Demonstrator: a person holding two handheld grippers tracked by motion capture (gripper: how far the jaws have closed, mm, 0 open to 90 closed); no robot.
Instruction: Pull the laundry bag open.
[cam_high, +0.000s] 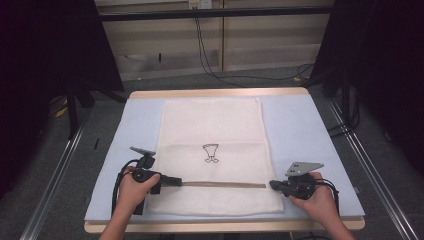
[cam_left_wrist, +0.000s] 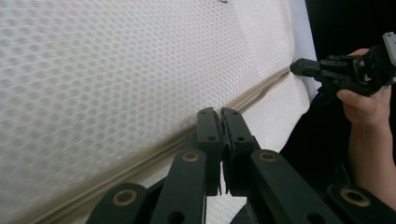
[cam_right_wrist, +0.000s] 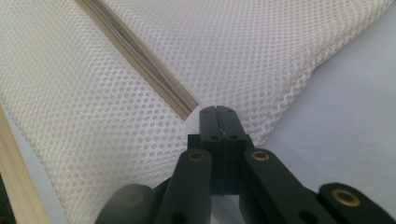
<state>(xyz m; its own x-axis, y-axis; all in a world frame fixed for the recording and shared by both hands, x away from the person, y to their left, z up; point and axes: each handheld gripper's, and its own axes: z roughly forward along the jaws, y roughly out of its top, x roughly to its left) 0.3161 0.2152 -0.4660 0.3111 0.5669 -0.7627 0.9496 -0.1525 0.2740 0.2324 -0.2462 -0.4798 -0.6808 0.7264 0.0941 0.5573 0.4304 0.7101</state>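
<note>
A white mesh bag (cam_high: 212, 125) lies flat on the pale blue mat, with a small black drawing (cam_high: 211, 153) at its middle. A beige zipper (cam_high: 225, 184) runs across the bag near the front edge. My left gripper (cam_high: 176, 181) lies low over the zipper's left part. Its jaws are pressed together on the zipper line (cam_left_wrist: 252, 93), and they hide what they pinch. My right gripper (cam_high: 272, 185) is at the zipper's right end (cam_right_wrist: 184, 105), shut on the mesh at the bag's edge (cam_right_wrist: 280, 93). The left gripper view also has the right gripper (cam_left_wrist: 303, 67) at the far end of the zipper.
The mat (cam_high: 300, 130) covers a wooden table (cam_high: 220, 93) whose front edge is close to both hands. Metal rails (cam_high: 55, 170) run along both sides on the floor. Cables (cam_high: 210, 60) lie on the floor beyond the table, and dark stands flank it.
</note>
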